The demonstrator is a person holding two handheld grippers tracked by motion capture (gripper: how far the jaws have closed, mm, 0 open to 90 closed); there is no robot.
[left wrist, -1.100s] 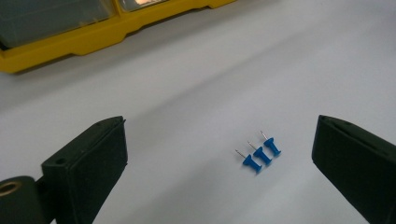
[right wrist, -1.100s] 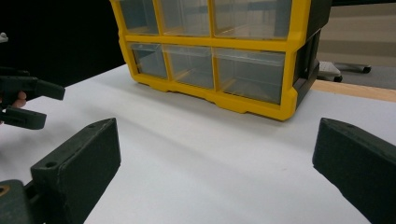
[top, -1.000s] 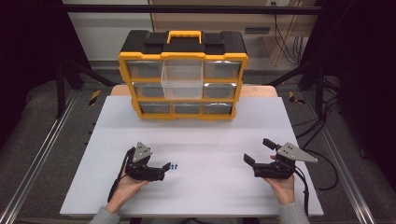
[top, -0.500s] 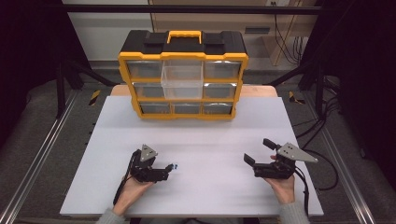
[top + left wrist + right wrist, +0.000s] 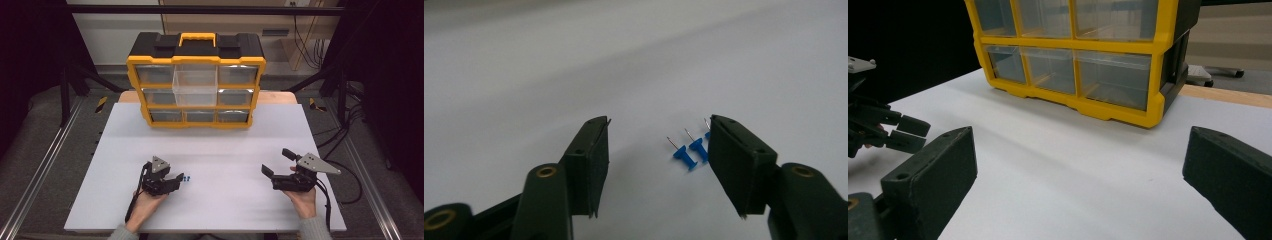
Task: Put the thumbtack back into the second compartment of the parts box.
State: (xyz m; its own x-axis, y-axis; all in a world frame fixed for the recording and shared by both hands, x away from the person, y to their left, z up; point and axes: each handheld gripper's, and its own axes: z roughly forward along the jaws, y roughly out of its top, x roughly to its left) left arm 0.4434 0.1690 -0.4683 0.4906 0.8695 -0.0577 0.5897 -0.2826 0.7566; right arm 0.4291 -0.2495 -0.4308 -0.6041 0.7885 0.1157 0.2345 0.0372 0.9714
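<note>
Left gripper (image 5: 176, 181) sits low on the white table (image 5: 220, 150), near the front edge, left of centre, held in the person's left hand (image 5: 142, 202). Its jaws have just been closing and now stand partly apart, not yet pressing on anything. In the left gripper view the blue push pins (image 5: 689, 152) lie on the table between the jaws, crowded toward the jaw at the right of that view; one pin sits right at that jaw's pad, contact unclear. Pins lie on their sides, metal tips pointing up and away. In the high view the same pins (image 5: 186, 178) show as tiny blue specks just beside the left gripper's tips.

Right gripper (image 5: 275, 164) rests at the front right of the table in the right hand (image 5: 300, 199), jaws spread wide, nothing between them, well apart from the pins.

Yellow and black drawer organizer (image 5: 196, 80) stands upright at the far edge of the table, one clear middle drawer (image 5: 195, 82) pulled out forward.
</note>
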